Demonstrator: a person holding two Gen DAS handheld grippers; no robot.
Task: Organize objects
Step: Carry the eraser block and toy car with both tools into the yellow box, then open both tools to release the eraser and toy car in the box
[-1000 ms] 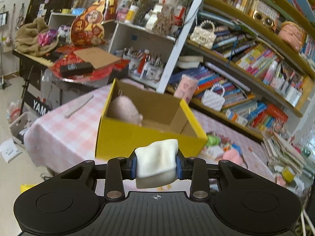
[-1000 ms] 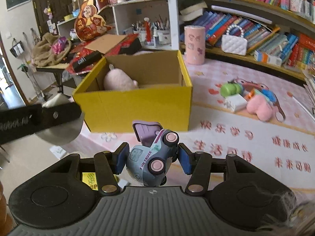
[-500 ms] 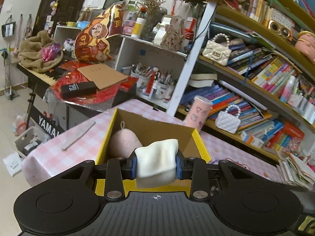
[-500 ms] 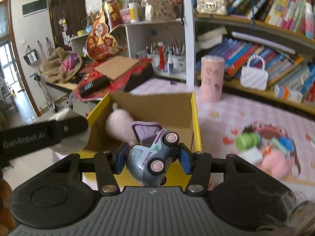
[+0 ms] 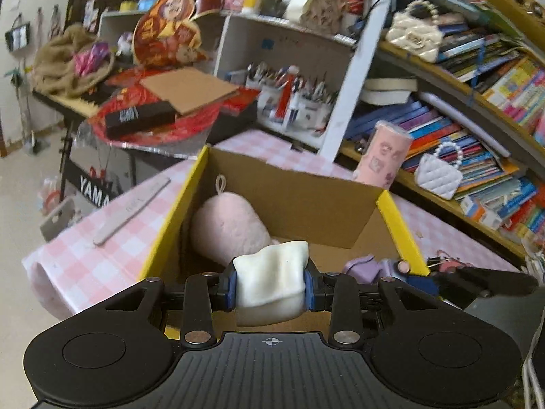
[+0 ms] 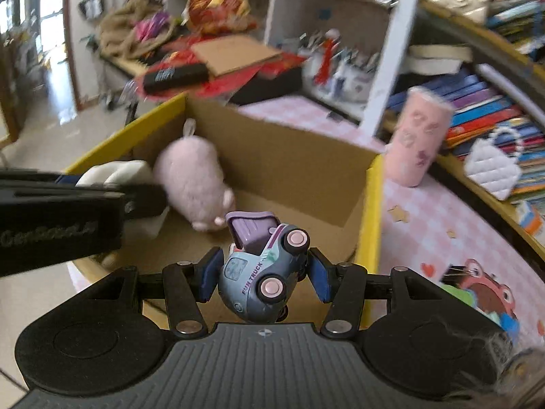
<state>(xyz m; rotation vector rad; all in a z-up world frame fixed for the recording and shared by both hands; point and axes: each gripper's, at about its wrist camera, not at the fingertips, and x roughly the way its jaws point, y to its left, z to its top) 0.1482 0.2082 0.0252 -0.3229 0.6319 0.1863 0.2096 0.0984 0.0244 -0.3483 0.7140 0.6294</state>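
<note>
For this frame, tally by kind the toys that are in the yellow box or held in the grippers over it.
Plush toys: 1, the pink plush lying in the yellow box
Soft white toys: 1, held in the left gripper
Toy trucks: 1, the blue-grey truck held in the right gripper
Total: 3

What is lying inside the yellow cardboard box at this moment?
Inside the yellow cardboard box, one pink plush toy lies against its left wall. The near floor is covered by the white soft toy and toy truck held above it, so more cannot be ruled out.
</note>
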